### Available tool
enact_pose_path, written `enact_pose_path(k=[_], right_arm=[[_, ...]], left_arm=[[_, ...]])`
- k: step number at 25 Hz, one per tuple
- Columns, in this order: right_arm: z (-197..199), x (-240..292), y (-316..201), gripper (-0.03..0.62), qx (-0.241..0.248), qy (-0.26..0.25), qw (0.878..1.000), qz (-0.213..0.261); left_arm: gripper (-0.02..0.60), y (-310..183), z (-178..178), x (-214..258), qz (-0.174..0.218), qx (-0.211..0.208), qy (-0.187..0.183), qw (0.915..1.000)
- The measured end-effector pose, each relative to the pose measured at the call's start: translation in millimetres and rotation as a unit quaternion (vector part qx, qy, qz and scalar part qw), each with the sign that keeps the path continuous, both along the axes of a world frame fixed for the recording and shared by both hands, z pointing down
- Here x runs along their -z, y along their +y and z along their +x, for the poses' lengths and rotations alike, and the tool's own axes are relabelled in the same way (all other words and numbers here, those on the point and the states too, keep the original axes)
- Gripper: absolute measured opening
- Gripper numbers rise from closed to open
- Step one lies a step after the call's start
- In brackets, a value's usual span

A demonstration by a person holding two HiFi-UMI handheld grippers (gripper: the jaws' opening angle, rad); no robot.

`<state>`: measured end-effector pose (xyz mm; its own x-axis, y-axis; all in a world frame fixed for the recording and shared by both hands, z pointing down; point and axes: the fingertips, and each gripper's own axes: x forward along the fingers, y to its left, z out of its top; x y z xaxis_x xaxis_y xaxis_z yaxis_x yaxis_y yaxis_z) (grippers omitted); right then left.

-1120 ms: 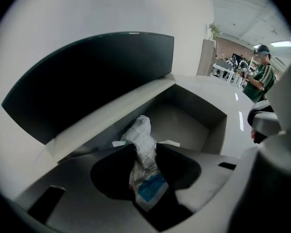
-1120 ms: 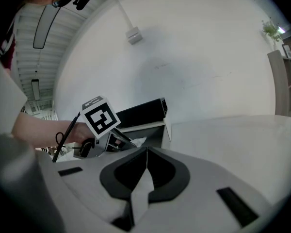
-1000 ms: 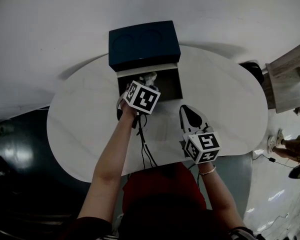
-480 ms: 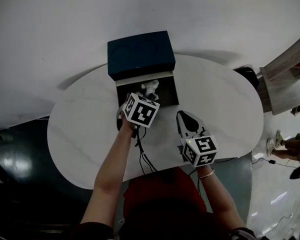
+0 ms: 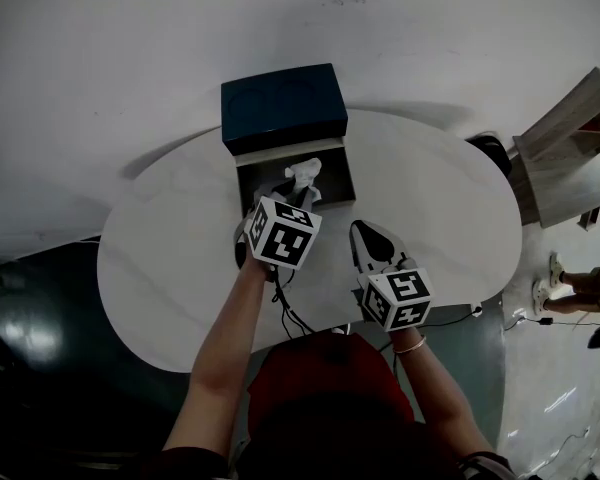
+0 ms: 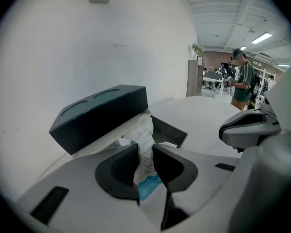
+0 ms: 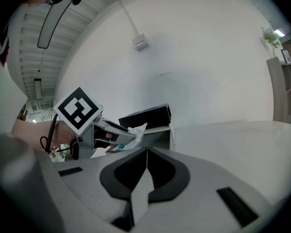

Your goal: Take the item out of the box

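Item (image 5: pixel 302 175): white crinkled wrapper with blue print at its near end, pinched upright over the open dark box (image 5: pixel 337 181), far centre of the worktop (image 5: pixel 170 258).
Handling: probably light, soft and crushable; best held at its gathered middle.
Left gripper (image 5: pixel 283 199): narrowed, clamping the item.
Right gripper (image 5: pixel 370 240): closed, empty, near right.

Wall: white wall (image 6: pixel 63 47) is rising behind the table.
Table: white oval table (image 5: pixel 160 268) is standing on a dark glossy floor (image 5: pixel 30 318).
Light: ceiling strip (image 6: pixel 262 38) is glowing.
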<state>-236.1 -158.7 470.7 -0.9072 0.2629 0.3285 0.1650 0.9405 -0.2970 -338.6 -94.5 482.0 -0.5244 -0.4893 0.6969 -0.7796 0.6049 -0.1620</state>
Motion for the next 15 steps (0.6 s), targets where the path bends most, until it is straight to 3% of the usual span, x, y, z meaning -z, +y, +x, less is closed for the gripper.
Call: enact_pose_path(k=[10,15], right_arm=[[18,19,5,0.017,-0.002,-0.024,1.0,0.002],[26,36,4,0.017,-0.003,-0.044,0.999,0.007]], left_arm=[[0.109,23,30,44,0.053,0.037,-0.057,0.9963],[0.109,28,51,55,0.078,0.046,-0.061,0.994]])
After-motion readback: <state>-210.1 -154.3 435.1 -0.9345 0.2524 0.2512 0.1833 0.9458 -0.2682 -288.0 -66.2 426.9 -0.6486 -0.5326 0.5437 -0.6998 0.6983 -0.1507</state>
